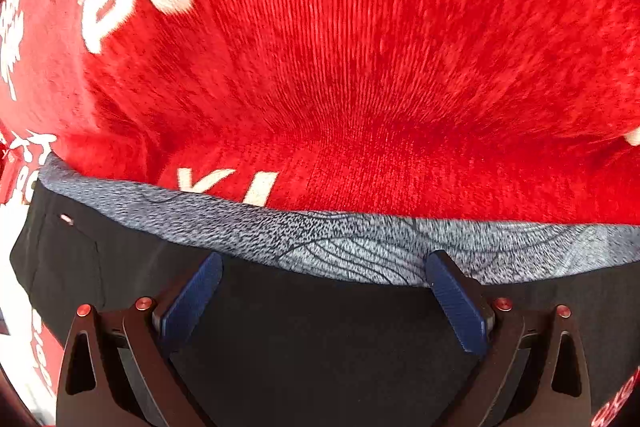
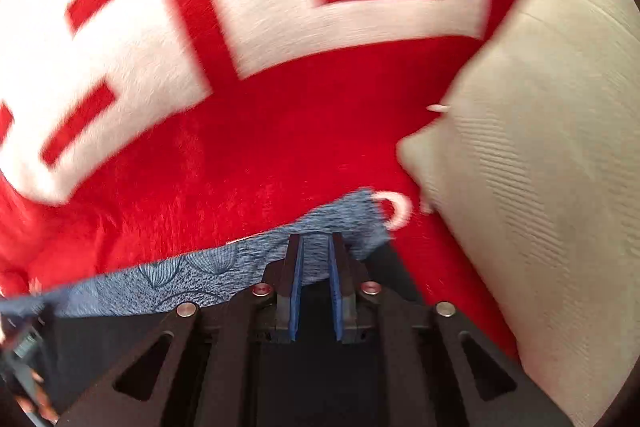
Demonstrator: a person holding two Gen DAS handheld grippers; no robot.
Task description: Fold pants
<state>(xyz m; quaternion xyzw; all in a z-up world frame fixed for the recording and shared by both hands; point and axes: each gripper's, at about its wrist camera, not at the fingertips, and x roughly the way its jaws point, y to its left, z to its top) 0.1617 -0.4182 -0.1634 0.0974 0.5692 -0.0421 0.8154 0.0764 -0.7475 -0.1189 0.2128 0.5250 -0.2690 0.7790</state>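
The jaws of the left gripper [image 1: 322,291] stand wide apart with nothing pinched between them. They hover over the black pants [image 1: 320,347], their tips just near of the grey-blue patterned waistband [image 1: 360,247], which runs left to right across a red plush blanket [image 1: 360,47] with white lettering.

In the right wrist view, the right gripper [image 2: 316,259] has its jaws drawn nearly together around the right end of the waistband [image 2: 180,279]; cloth sits between the pads, though the blur hides whether they truly press on it. A pale pillow [image 2: 540,187] lies to the right.

Folding looks barely begun: one waistband corner is being taken, the other is still free, and no finished fold shows.
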